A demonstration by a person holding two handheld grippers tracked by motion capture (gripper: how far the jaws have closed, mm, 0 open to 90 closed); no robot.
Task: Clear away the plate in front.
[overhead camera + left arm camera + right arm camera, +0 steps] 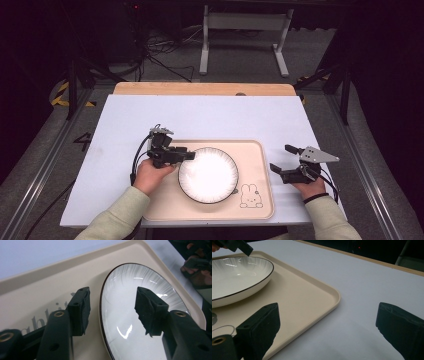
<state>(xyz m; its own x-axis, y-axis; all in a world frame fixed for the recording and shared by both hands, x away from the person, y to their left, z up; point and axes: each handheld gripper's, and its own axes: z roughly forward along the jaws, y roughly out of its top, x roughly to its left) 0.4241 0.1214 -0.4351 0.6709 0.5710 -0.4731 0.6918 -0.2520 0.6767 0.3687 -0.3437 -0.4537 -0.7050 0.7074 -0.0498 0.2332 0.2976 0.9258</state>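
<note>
High view: plate sits in beige tray on white table. Your left gripper at plate's left rim; right gripper parked off tray's right edge, jaws spread.

Left gripper view: jaws apart, straddling plate rim, nothing clamped yet. Looks like pre-grasp on plate; next, close squarely on rim.

Right gripper view: jaws wide, empty, over table beside tray edge.
</note>
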